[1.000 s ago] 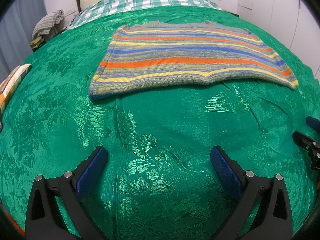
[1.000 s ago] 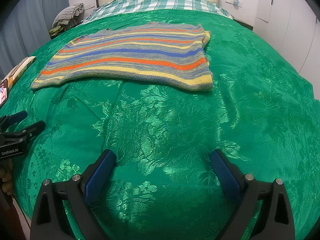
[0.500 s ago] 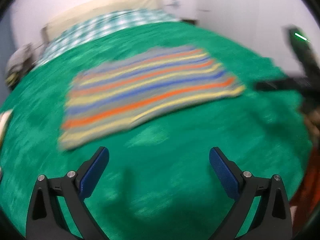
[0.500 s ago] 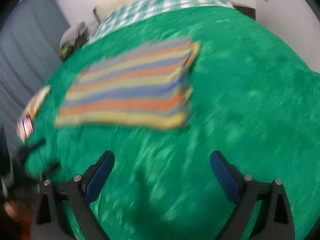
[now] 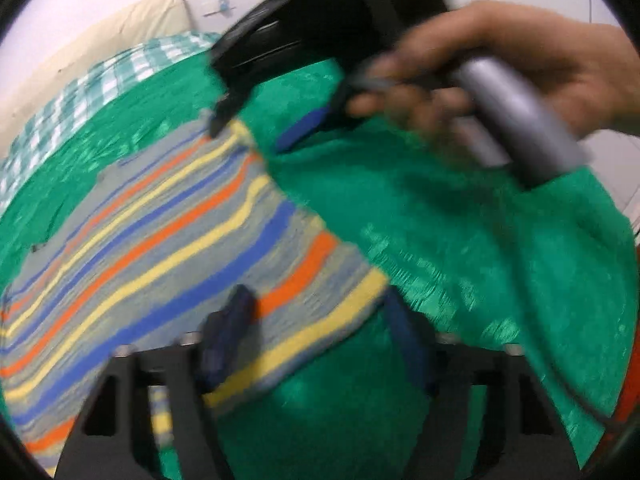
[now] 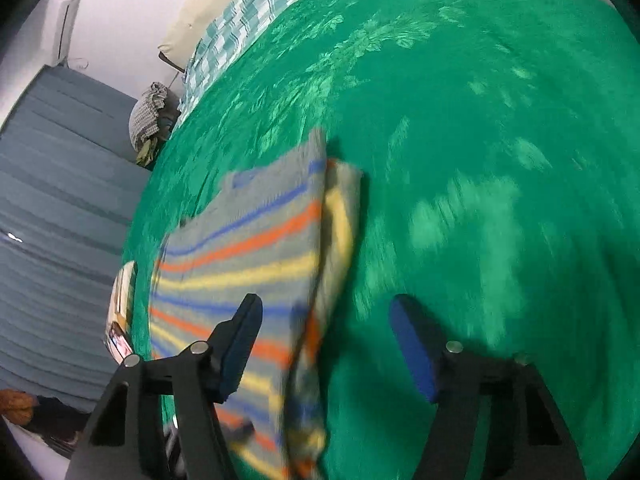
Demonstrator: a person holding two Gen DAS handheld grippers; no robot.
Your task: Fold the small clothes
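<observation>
A striped knit garment in grey, orange, yellow and blue lies flat on the green bedspread. My left gripper is open, its jaws straddling the garment's near right corner. My right gripper is open over the garment's right edge, left finger above the cloth, right finger over the bedspread. In the left wrist view the right gripper shows from outside, held by a hand, its tips at the garment's far right corner.
A checked sheet and a cream pillow lie at the head of the bed. A bundle of cloth sits by the grey curtain. A phone and a flat object lie at the bed's left edge.
Both grippers have swung fast from the bed's near side to the garment's right edge. They stay open. The garment has not moved.
</observation>
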